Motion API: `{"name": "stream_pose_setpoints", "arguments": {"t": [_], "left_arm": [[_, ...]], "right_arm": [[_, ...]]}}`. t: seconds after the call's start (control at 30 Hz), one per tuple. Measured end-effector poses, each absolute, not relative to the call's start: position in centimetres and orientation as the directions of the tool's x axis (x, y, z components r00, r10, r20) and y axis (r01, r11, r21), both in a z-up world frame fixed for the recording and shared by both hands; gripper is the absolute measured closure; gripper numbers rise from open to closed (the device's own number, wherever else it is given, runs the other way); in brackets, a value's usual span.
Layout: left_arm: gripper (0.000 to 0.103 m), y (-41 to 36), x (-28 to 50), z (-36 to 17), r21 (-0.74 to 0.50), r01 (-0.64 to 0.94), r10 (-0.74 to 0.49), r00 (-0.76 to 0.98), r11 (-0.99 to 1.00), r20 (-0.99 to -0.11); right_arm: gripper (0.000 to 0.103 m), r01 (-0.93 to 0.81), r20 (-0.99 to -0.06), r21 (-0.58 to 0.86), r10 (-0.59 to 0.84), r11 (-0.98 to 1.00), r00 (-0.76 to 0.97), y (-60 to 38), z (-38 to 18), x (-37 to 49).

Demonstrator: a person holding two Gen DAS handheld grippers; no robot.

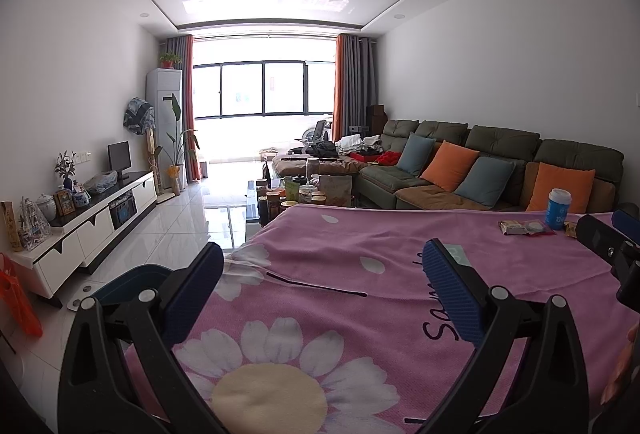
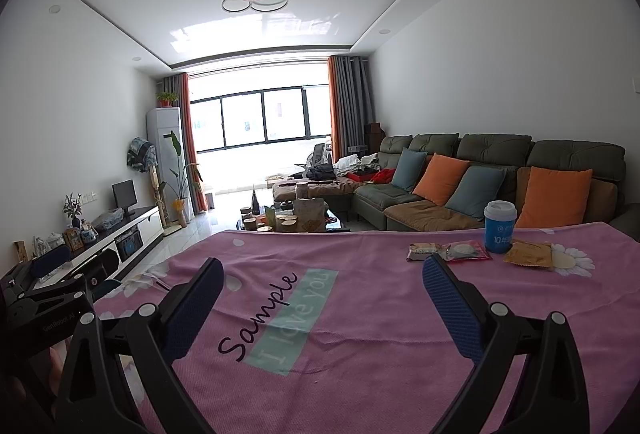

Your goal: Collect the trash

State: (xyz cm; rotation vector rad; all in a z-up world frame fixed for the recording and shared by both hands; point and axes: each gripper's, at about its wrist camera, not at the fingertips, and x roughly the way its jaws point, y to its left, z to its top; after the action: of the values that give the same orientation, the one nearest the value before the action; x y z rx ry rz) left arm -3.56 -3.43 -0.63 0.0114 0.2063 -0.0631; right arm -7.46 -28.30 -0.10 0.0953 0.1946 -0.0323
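Both the left gripper [image 1: 322,274] and right gripper [image 2: 322,280] hover with jaws wide and empty. The wrappers [image 2: 468,251] and blue cup [image 2: 499,226] sit near the desk's far right edge; best approach low and pinch one flat wrapper at its edge.

The left gripper [image 1: 322,262] hangs over the pink cloth [image 1: 340,274] with its two blue fingers [image 1: 450,290] spread wide and nothing between them. The right gripper [image 2: 322,280] hangs over the same cloth, beside it, spread wide and empty too.

Bright window [image 1: 262,86]; green sofa [image 2: 496,170]; white walls [image 1: 80,74]
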Motion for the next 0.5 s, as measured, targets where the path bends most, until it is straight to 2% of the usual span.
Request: {"name": "stream_pose_setpoints", "arguments": {"t": [0.27,0.5], "left_arm": [[0.005,-3.2,-3.8,-1.0,0.002,0.081,-0.079,0.974,0.997,-0.212],[0.005,-3.2,-2.4,-1.2,-0.009,0.109,-0.107,0.950,0.994,-0.293]], "right_arm": [[0.007,0.043,-0.200,0.094,-0.024,0.995,0.980,-28.3,-0.2,-7.4],[0.007,0.065,-0.219,0.103,-0.041,0.993,0.975,-29.0,-0.9,-7.0]]}}
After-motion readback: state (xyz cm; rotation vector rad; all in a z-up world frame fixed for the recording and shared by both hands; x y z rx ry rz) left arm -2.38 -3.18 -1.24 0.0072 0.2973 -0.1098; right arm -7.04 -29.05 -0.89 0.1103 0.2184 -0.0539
